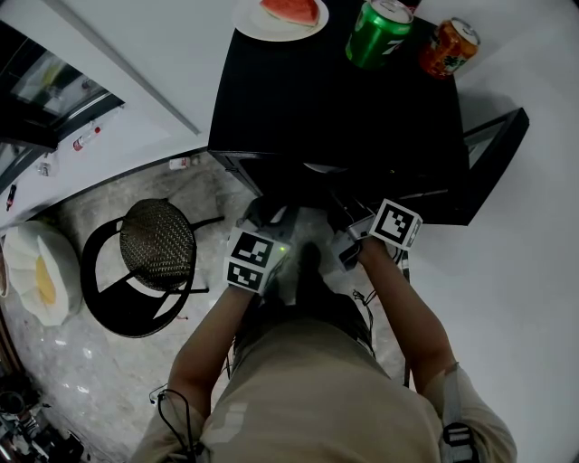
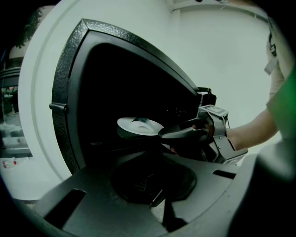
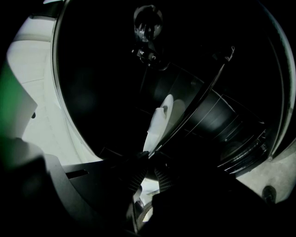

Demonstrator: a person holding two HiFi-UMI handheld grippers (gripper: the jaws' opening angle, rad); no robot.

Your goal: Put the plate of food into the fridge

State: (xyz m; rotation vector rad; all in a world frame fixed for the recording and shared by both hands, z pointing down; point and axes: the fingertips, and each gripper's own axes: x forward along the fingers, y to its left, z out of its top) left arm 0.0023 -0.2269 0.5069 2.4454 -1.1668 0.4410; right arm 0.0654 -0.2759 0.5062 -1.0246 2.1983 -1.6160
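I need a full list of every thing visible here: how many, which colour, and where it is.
fridge: one, black, centre, door open at its right.
watermelon plate: one, white with red slice, on the fridge top.
green can: one, on the fridge top.
orange can: one, beside the green can.
food plate: one, white, inside the fridge.
chair: one, black, woven seat, on the floor, left.
right tool: one, dark, jaws closed on the food plate's rim.
left tool: one, grey, before the open fridge, jaws too dark to read.
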